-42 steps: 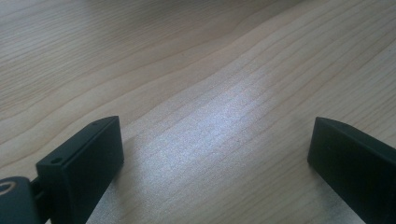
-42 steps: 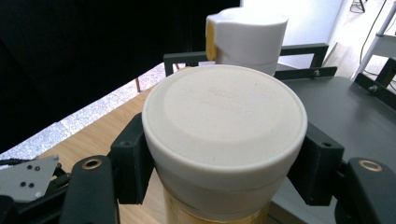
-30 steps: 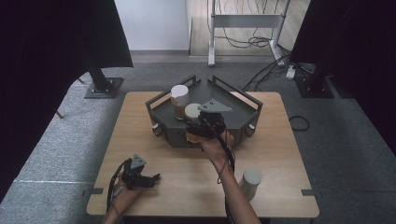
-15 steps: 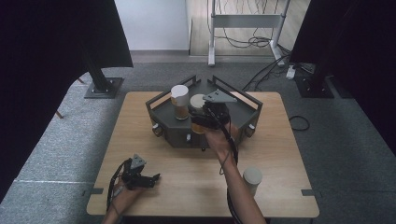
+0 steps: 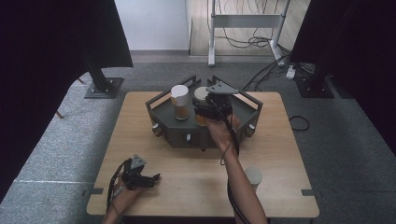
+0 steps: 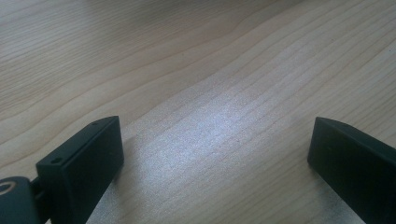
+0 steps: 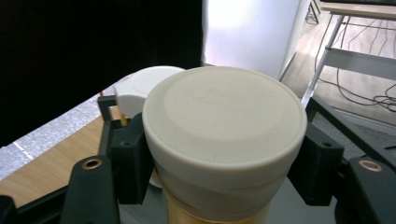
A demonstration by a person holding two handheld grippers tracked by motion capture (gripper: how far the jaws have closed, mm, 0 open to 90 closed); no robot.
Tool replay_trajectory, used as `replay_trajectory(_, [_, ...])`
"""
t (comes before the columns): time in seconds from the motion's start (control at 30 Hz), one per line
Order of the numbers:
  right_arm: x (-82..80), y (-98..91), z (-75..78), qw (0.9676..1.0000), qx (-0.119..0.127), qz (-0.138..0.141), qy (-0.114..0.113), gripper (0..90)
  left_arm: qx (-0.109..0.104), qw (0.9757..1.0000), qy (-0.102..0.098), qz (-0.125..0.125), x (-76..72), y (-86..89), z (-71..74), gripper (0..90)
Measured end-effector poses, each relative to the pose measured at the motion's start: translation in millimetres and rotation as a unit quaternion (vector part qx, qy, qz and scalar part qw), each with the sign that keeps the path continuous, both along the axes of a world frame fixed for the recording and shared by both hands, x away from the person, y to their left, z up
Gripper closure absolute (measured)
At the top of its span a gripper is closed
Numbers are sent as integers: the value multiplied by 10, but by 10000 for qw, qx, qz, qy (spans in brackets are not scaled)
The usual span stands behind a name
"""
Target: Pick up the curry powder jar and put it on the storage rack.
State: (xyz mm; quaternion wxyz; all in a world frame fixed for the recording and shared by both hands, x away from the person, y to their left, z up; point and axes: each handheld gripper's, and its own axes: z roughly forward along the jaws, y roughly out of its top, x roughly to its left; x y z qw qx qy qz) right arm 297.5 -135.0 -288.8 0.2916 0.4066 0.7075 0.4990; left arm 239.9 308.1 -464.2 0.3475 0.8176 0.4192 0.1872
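Observation:
My right gripper is shut on a jar with a white lid and amber contents, holding it over the dark grey tray at the far side of the table. A second white-lidded jar stands upright inside the tray at its left, and it shows behind the held jar in the right gripper view. My left gripper rests low at the near left of the table, jaws spread wide over bare wood, with one black finger at the left of its view.
A third white-lidded jar stands on the wooden table at the near right, beside my right forearm. Black curtains hang at both sides, and a metal stand with cables rises behind the table.
My right gripper has carried the jar farther away and a little up, from the tray's front edge to above its inside, next to the standing jar. The left gripper has stayed put.

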Motion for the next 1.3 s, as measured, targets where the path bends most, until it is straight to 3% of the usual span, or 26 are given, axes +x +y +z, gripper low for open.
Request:
replay_trajectory(0.5, [211, 49, -102, 9998, -63, -186, 105, 332, -1, 10000, 4, 0, 0, 0, 1, 33])
replay_trajectory(0.93, [288, 148, -168, 9990, -346, -187, 195, 332, -2, 10000, -1, 2, -1, 0, -1, 34])
replay_trajectory(1.3, [325, 100, -216, 9992, -199, -205, 274, 331, -5, 10000, -2, 3, -1, 0, -1, 33])
